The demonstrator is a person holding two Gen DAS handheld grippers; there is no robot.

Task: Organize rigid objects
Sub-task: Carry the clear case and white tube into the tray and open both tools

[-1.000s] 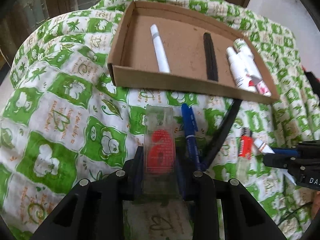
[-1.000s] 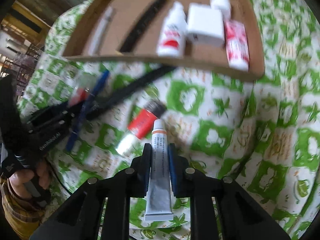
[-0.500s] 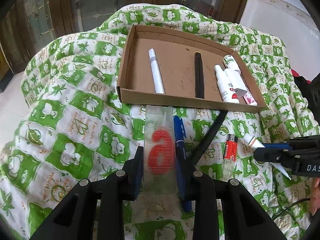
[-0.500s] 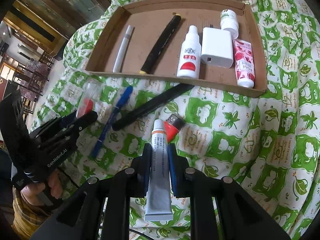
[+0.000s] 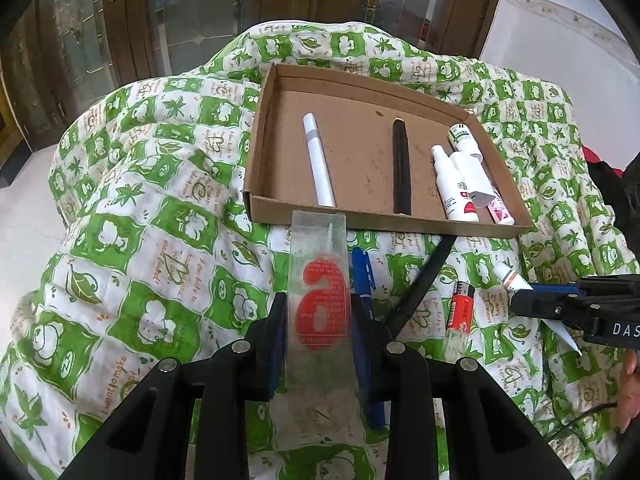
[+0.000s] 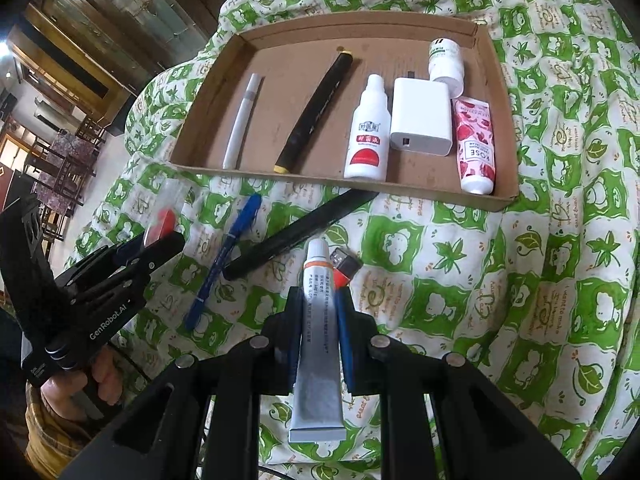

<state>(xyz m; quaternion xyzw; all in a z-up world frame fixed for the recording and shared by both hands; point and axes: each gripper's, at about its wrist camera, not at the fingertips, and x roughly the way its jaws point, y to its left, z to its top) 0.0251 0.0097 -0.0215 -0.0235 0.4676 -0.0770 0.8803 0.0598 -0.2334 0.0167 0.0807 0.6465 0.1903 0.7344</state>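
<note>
Gripping mid-length, the left gripper (image 5: pixel 320 312) clamps a light, slippery clear candle case (image 5: pixel 319 280) and the right gripper (image 6: pixel 319 320) a soft ointment tube (image 6: pixel 318 336), both short of the cardboard tray (image 6: pixel 408 190).

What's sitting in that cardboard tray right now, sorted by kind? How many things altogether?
Pens: 2, white pen and black marker
Bottles: 2, dropper bottle and pill bottle
Chargers: 1, white charger
Tubes: 1, rose cream tube
Total: 6
</note>
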